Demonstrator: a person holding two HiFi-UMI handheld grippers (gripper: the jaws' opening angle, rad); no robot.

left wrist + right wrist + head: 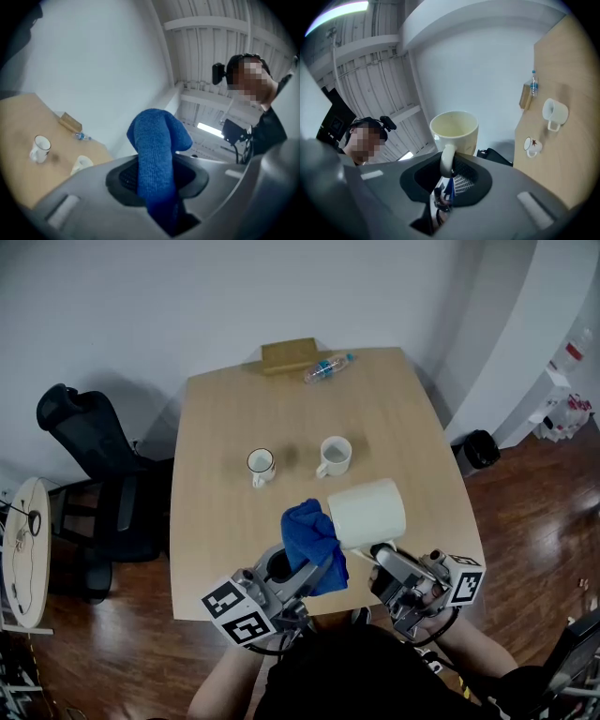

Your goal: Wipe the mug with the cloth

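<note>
A cream mug (367, 513) hangs above the table's near edge, lying on its side, with my right gripper (382, 553) shut on its handle. In the right gripper view the mug (453, 132) stands above the jaws, handle pinched between them. My left gripper (314, 570) is shut on a bunched blue cloth (311, 540), which presses against the mug's left end, where its mouth points. In the left gripper view the blue cloth (156, 154) rises thick out of the jaws.
Two more mugs stand mid-table: a small white one with a dark rim (261, 464) and a plain white one (334, 457). A wooden block (289, 355) and a plastic bottle (328, 367) lie at the table's far edge. A black office chair (89, 451) is at the left.
</note>
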